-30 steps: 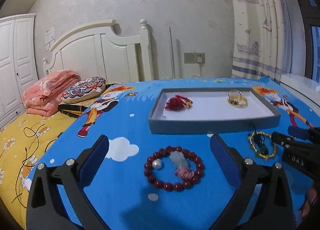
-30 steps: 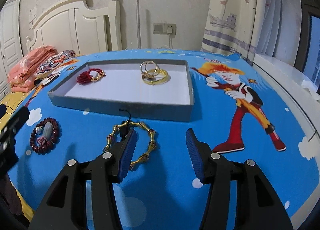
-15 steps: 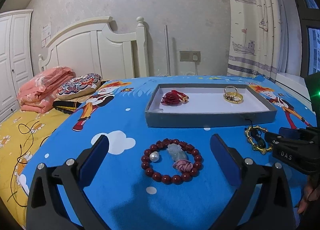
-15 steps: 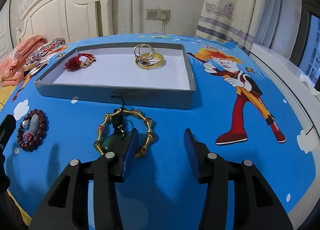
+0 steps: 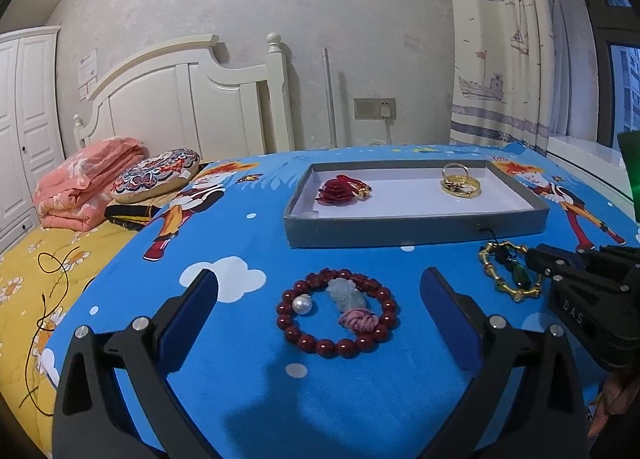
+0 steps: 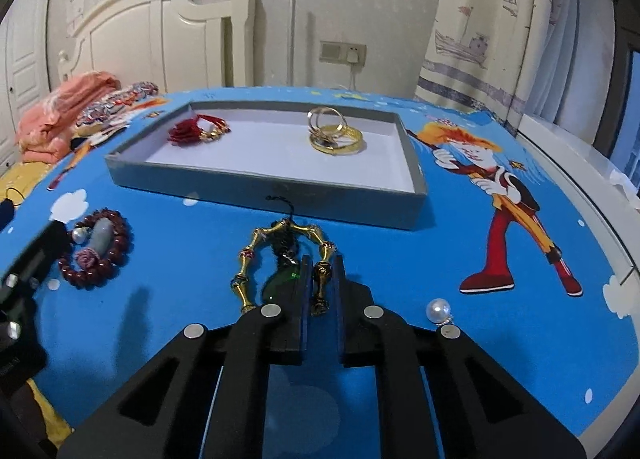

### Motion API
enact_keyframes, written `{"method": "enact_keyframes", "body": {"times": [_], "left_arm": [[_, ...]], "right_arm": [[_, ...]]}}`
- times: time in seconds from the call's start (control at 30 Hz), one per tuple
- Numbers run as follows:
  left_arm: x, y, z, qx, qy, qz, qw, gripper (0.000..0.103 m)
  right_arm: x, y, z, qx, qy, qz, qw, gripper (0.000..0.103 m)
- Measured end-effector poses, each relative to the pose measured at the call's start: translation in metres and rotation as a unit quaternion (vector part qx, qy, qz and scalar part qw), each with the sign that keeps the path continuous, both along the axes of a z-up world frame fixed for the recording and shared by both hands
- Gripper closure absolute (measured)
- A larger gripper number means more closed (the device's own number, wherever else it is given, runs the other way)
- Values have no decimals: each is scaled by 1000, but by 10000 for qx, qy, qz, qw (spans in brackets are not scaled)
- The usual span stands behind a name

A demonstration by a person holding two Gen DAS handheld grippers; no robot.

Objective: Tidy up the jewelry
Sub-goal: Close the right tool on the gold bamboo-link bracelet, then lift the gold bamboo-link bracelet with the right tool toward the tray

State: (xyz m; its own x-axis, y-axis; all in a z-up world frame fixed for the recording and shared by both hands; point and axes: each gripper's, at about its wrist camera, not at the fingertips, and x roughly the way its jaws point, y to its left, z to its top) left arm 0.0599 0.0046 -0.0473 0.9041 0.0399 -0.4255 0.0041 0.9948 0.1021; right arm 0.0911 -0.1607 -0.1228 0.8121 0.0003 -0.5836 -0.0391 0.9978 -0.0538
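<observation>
A gold bamboo-link bracelet [image 6: 256, 247] with a green pendant lies on the blue cloth in front of the grey tray [image 6: 264, 191]. My right gripper [image 6: 320, 279] is shut on the bracelet's right side; the bracelet [image 5: 490, 259] also shows in the left wrist view. My left gripper [image 5: 320, 291] is open, its fingers on either side of a red bead bracelet [image 5: 336, 313] with a pearl and a pale jade charm. The tray [image 5: 416, 233] holds a red rose piece [image 5: 338, 191] and gold rings [image 5: 460, 183].
A loose pearl [image 6: 436, 310] lies on the cloth to the right of my right gripper. A bed with a pink blanket [image 5: 84, 179] and a patterned cushion [image 5: 156, 173] is at the left. A curtain [image 5: 500, 39] hangs at the back right.
My right gripper moved forward over the gold bracelet and closed on its right side. My left gripper stayed open and came a little closer to the red bead bracelet.
</observation>
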Motion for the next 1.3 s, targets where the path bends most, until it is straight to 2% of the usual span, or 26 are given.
{"method": "enact_keyframes", "body": {"times": [0.3,0.57,0.73,0.93,1.17,1.3], "left_arm": [[9,-23,-4,21,211,-117,9997,5],[9,-46,-5,228,242,-234,9992,5],[17,-70,-3,46,413,-441,9982,5],[23,-110,-4,81,455,-691,9965,5],[36,-142,2,-101,605,-630,9961,5],[48,-162,3,-109,834,-613,9946,13]], "right_arm": [[-12,-9,23,347,-375,154,9986,94],[-27,-31,50,526,-874,121,9947,94],[-32,-56,50,672,-871,-74,9939,94],[-41,-87,51,688,-931,-325,9927,94],[-48,-113,40,772,-883,-466,9920,94],[-52,-131,34,805,-862,-560,9914,94]]}}
